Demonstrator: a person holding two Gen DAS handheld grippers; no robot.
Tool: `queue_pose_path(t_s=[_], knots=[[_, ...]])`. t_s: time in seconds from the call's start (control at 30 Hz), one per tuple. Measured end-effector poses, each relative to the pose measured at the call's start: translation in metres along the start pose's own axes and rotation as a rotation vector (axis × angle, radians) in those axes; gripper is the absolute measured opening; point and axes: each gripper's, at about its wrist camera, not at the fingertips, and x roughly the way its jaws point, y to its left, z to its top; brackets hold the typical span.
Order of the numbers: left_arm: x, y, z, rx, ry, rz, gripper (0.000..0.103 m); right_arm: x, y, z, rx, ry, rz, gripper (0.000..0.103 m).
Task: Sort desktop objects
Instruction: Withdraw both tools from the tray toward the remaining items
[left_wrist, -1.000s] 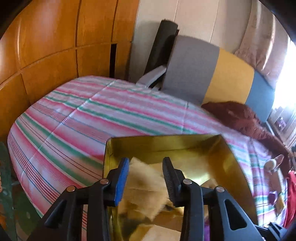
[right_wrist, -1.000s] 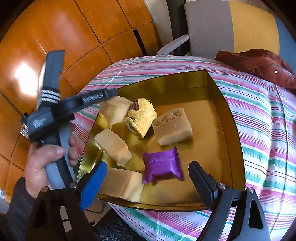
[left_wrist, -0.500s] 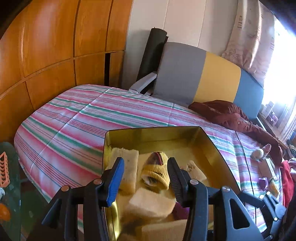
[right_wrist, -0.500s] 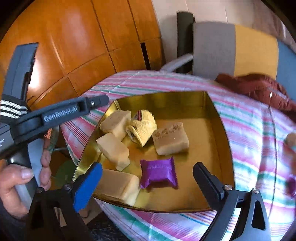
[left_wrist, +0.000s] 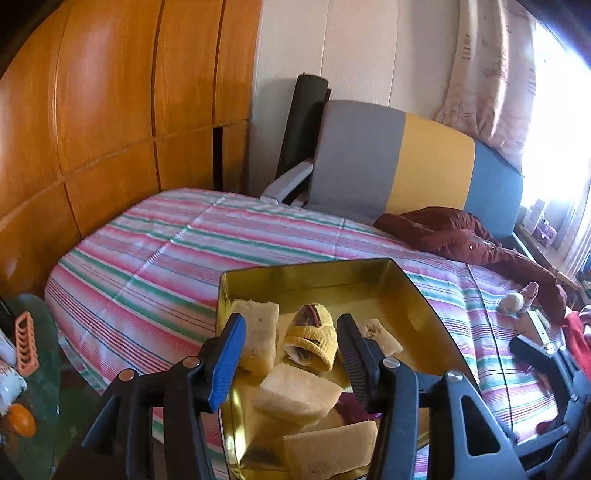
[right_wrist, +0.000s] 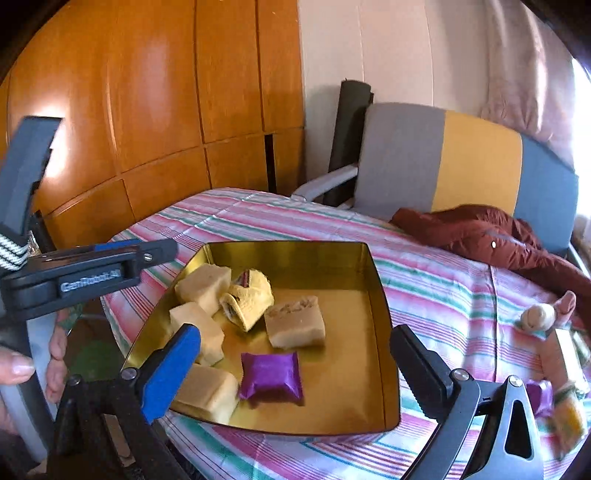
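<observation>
A gold tin tray (right_wrist: 376, 280) sits on the striped tablecloth at the table's near left edge. It holds several pale sponge blocks (right_wrist: 204, 286), a yellow rolled cloth (right_wrist: 251, 299) and a purple packet (right_wrist: 271, 376). My right gripper (right_wrist: 295, 354) is open and empty, raised above the tray's near side. My left gripper (left_wrist: 290, 350) is open and empty, above the tray's left end, with the yellow cloth (left_wrist: 312, 341) seen between its fingers. The left gripper also shows in the right wrist view (right_wrist: 88, 273).
A dark red jacket (right_wrist: 491, 236) lies at the table's far right. A small white and pink toy (right_wrist: 543, 317) and other small items (right_wrist: 565, 406) lie to the right of the tray. A chair with a grey, yellow and blue back (left_wrist: 399, 162) stands behind the table.
Both grippers have drawn up and back from the tray. The left gripper, low over a sponge a second ago, is now higher and holds nothing.
</observation>
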Motion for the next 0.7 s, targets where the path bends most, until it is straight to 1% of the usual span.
queue_pose_path(t_s=[0.2, 0.37, 0.4, 0.5, 0.6, 0.7], knots=[[-0.004, -0.005, -0.001, 0.006, 0.006, -0.011, 0.052, -0.023, -0.012, 0.004, -0.007, -0.059, -0.043, 0.103], [-0.006, -0.016, -0.004, 0.032, 0.016, -0.019, 0.052, -0.039, -0.036, 0.01, 0.056, -0.078, -0.053, 0.103], [-0.006, -0.018, -0.004, 0.035, 0.019, -0.023, 0.052, -0.039, -0.041, 0.01, 0.072, -0.071, -0.052, 0.103], [-0.007, -0.026, -0.006, 0.041, 0.029, -0.054, 0.052, -0.033, -0.058, 0.003, 0.139, -0.014, -0.073, 0.103], [-0.004, -0.037, -0.009, 0.075, 0.043, -0.067, 0.052, -0.025, -0.071, -0.009, 0.196, 0.036, -0.075, 0.103], [-0.002, -0.046, -0.013, 0.093, 0.065, -0.101, 0.052, -0.021, -0.08, -0.021, 0.208, 0.074, -0.099, 0.102]])
